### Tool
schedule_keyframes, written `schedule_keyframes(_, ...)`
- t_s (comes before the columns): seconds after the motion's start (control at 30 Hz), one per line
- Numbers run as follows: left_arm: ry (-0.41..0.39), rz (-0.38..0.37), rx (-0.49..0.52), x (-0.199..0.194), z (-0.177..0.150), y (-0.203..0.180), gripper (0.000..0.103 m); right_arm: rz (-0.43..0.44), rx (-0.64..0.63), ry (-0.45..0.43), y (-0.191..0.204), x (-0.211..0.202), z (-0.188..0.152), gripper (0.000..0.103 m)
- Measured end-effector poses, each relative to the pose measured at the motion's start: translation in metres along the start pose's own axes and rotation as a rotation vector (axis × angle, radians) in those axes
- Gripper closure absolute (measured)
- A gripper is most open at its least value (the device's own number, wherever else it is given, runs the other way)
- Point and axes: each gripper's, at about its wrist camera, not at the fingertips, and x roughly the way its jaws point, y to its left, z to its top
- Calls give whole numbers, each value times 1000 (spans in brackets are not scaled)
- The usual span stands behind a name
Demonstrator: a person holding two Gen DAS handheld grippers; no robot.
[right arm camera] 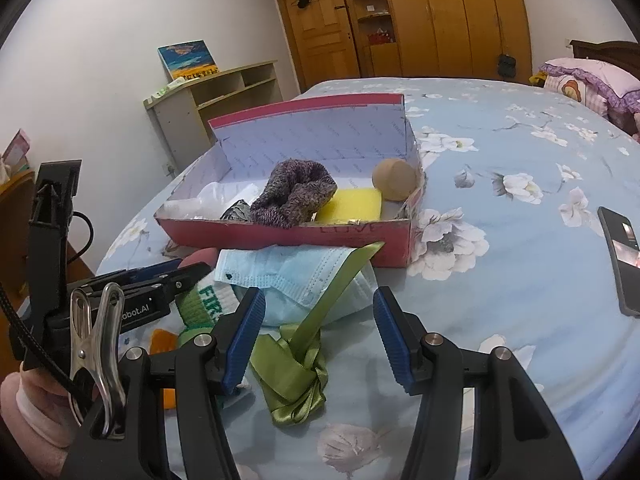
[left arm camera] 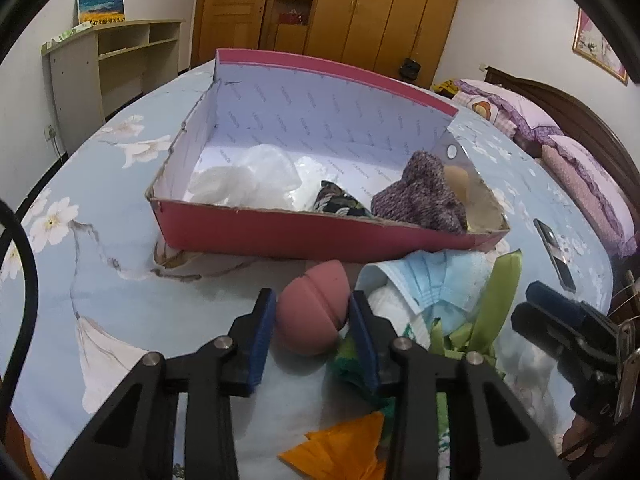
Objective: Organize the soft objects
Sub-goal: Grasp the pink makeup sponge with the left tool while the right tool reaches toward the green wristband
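A pink makeup sponge (left arm camera: 310, 312) lies on the bed between the blue pads of my left gripper (left arm camera: 314, 320), whose jaws stand around it, open. My right gripper (right arm camera: 320, 336) is open over a green ribbon (right arm camera: 296, 376). A blue face mask (right arm camera: 288, 272) and a white-green sock (right arm camera: 206, 306) lie beside the ribbon. The red shoebox (left arm camera: 280, 232) holds a purple knit piece (left arm camera: 420, 196), white plastic (left arm camera: 248, 176), a patterned cloth (left arm camera: 336, 200), a yellow sponge (right arm camera: 356, 204) and a beige sponge (right arm camera: 394, 180).
A black phone (right arm camera: 622, 256) lies on the floral bedsheet (right arm camera: 500, 280) at the right. An orange cloth (left arm camera: 340, 448) lies near my left gripper. Pillows (left arm camera: 560, 152) are at the bed's head. A shelf unit (left arm camera: 116, 64) and wardrobes (right arm camera: 420, 16) stand beyond the bed.
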Motion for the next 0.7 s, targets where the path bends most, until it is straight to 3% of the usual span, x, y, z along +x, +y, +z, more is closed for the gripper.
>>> schedule_keyframes(0.27, -34, 0, -7, -19, -2, 5, 66, 7, -5, 0, 6, -1, -1, 45)
schedule_keyframes(0.7, -40, 94, -69, -48, -13, 43, 66, 95, -75, 41, 44, 7, -3, 45)
